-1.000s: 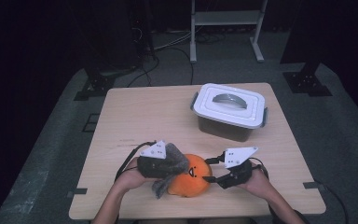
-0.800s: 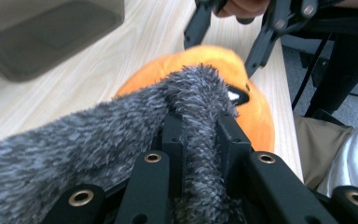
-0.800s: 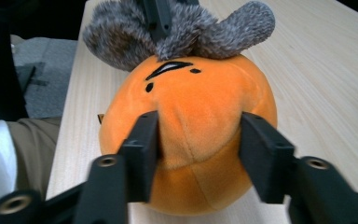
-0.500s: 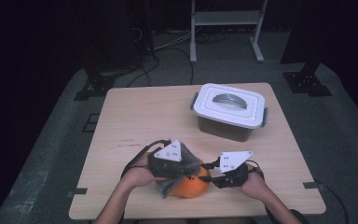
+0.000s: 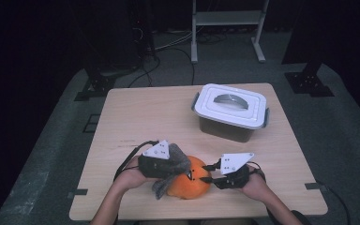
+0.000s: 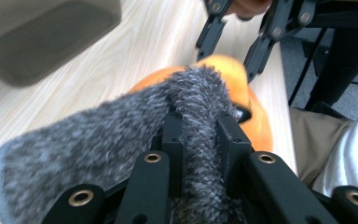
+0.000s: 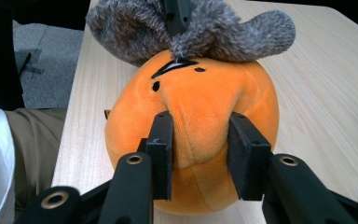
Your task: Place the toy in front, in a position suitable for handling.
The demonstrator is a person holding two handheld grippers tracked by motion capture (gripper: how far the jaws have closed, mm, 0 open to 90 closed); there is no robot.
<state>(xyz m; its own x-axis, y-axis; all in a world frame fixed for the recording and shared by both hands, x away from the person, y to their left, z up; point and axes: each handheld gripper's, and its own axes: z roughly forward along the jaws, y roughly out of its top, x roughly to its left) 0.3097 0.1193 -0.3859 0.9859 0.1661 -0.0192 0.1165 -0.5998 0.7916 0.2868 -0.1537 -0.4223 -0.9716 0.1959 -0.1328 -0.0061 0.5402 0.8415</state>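
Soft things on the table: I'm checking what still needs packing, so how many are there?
2. The orange plush toy sits near the table's front edge, and the grey fuzzy sock is draped over it. The lidded bin may hide more.

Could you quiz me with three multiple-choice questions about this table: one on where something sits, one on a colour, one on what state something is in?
1. Where does the white lidded plastic box stand?
A. On the far right part of the wooden table
B. On the floor
C. On top of the plush

2. What colour is the round plush toy?
A. Green
B. Orange
C. Blue

3. What is the right gripper doing?
A. Hanging open, away from everything
B. Lifting the box lid
C. Pinching a fold of the plush

Answers: 1 A, the high view shows it beyond the hands, to the right. 2 B, orange under a grey fuzzy cloth clamped in the left gripper. 3 C, its fingers have just been closing and press into the plush.
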